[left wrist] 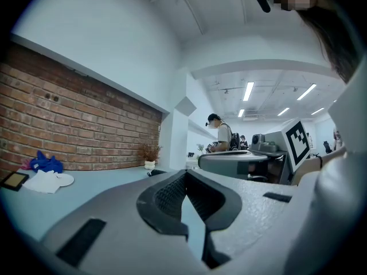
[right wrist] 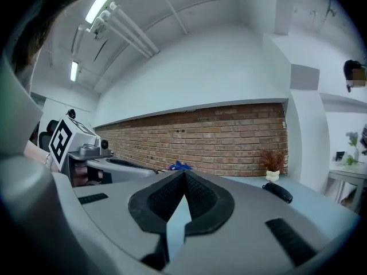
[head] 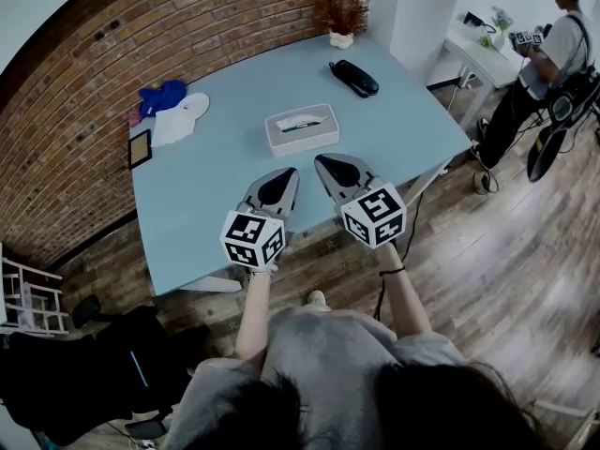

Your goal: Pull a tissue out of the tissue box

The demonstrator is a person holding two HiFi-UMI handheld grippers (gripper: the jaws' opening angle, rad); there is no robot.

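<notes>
A white tissue box [head: 301,127] lies flat in the middle of the light blue table [head: 206,204], its slot facing up. My left gripper [head: 285,176] hovers over the table's near edge, just short of the box, jaws shut and empty. My right gripper [head: 328,164] hangs beside it to the right, also shut with nothing held. The box does not show in either gripper view. In the left gripper view my left gripper [left wrist: 184,175] is level with the tabletop. In the right gripper view the tip of my right gripper [right wrist: 184,175] faces the brick wall.
A black case [head: 354,77] and a small potted plant [head: 342,19] sit at the table's far right. A blue cloth [head: 162,96], white cloth [head: 178,122] and framed tablet [head: 140,148] lie at the left. Another person [head: 539,59] stands at a desk at the right.
</notes>
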